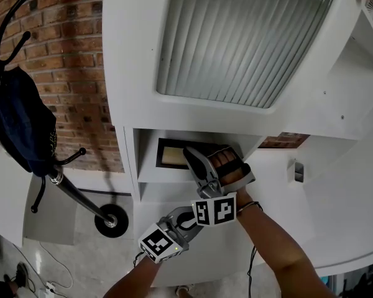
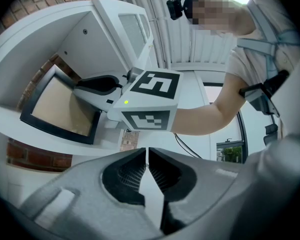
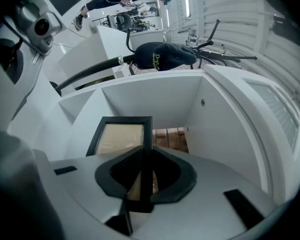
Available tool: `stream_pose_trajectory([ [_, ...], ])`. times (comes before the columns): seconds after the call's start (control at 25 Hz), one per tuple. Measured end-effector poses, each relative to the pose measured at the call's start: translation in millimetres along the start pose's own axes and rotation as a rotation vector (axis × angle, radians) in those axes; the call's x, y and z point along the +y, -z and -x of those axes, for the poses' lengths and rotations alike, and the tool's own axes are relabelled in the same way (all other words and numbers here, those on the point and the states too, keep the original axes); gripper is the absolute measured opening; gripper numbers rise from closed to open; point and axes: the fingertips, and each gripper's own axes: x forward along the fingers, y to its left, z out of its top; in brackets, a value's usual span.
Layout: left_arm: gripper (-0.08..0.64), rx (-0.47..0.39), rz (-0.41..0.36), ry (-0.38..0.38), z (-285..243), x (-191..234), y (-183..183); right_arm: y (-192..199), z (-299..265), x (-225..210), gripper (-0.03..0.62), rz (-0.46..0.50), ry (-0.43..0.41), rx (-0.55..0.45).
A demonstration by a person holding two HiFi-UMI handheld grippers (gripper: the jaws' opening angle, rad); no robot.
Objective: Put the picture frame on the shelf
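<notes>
The picture frame (image 3: pixel 121 136) sits in the shelf compartment (image 3: pixel 155 101), straight ahead of the right gripper (image 3: pixel 146 156), with its right edge gripped between that claw's jaws. Compartment walls rise on either side of the claw, and the brick wall (image 1: pixel 68 54) lies beyond the frame. The left gripper (image 1: pixel 183 219) hangs below and behind the right one, outside the compartment. The cabinet door (image 1: pixel 248 36) is above both claws, and the coat stand (image 1: pixel 81 197) is well off to their left, with a bag (image 1: pixel 22 123) hanging on it

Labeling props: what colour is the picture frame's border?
Black border on the frame, tan inside; shows best in the left gripper view.
</notes>
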Motion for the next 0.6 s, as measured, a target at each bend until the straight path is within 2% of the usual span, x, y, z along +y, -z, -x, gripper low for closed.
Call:
stream_pose_trajectory([
  [0.44,0.018,0.013,0.002,-0.009,5.4,3.0,2.2,-1.5,0.0,-1.1,0.078,-0.043,-0.015,0.008],
  [0.6,0.018,0.013,0.002,-0.013,6.8,4.4,1.3,-2.7,-0.4,-1.5,0.109,-0.054,-0.021,0.009],
])
